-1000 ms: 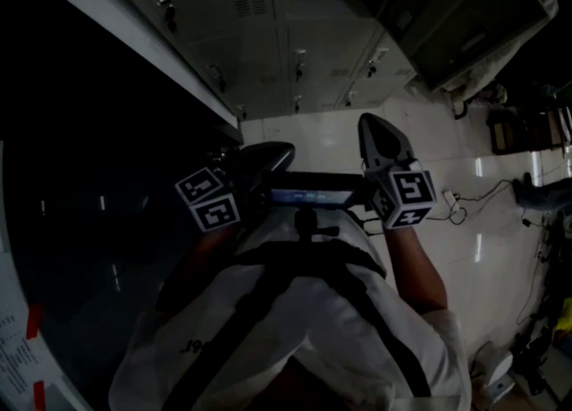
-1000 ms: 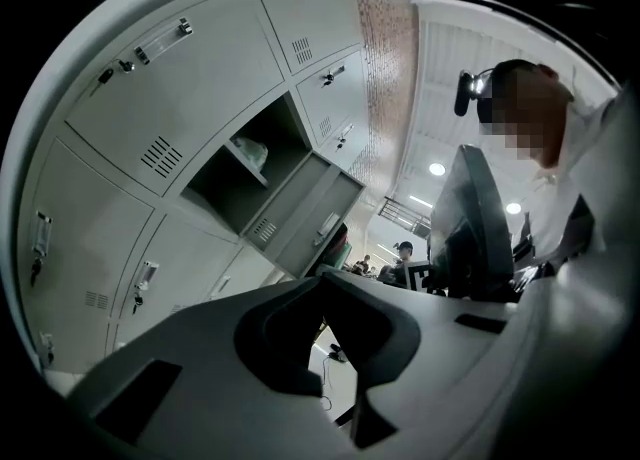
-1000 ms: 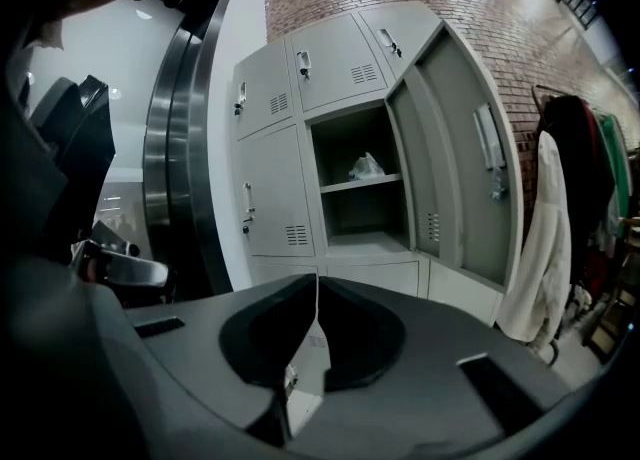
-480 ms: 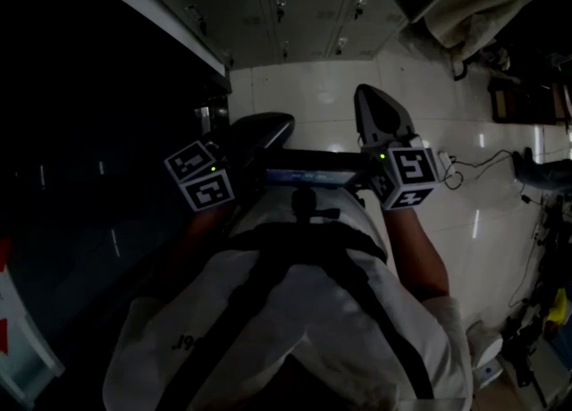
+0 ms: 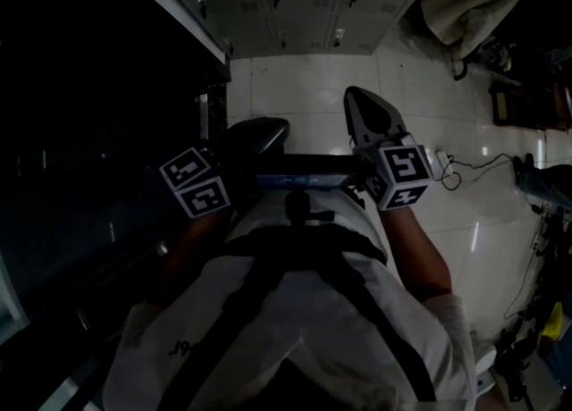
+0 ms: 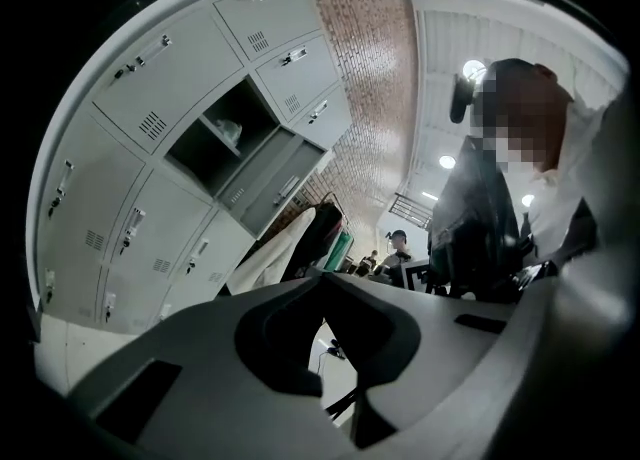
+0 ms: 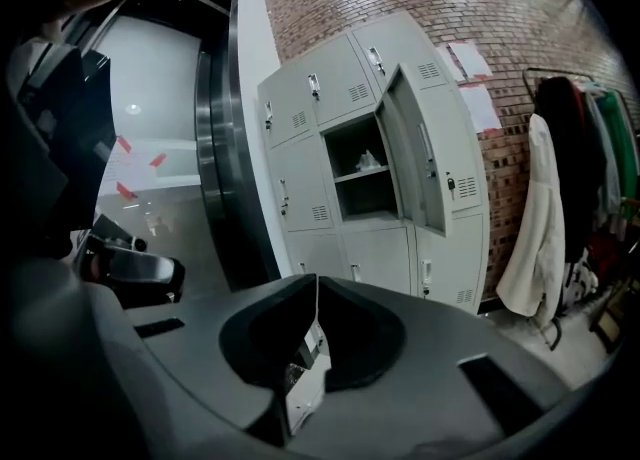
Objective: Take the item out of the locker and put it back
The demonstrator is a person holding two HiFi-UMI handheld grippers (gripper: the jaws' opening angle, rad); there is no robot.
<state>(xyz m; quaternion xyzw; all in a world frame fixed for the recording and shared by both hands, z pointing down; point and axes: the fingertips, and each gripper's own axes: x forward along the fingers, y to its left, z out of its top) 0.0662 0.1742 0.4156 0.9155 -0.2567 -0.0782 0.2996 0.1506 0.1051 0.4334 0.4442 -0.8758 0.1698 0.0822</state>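
The grey lockers (image 7: 340, 148) stand against a brick wall some way ahead. One middle compartment is open, its door (image 7: 420, 158) swung right. A small pale item (image 7: 368, 160) lies on its shelf, also seen in the left gripper view as the item (image 6: 228, 129). My right gripper (image 7: 317, 278) is shut with nothing in it, pointing toward the lockers from a distance. My left gripper (image 6: 325, 280) also has its jaws together, empty. In the head view both the left gripper (image 5: 279, 125) and the right gripper (image 5: 353, 95) are held at chest height over the tiled floor.
A white coat (image 7: 535, 228) hangs on a rack right of the lockers. A dark metal door frame (image 7: 215, 148) stands to their left. Cables (image 5: 465, 168) lie on the floor at the right. Papers (image 7: 470, 63) are taped to the brick wall.
The head view has swung, so the lockers sit higher in the frame. Both grippers drifted slightly left and up. Their jaws stayed together.
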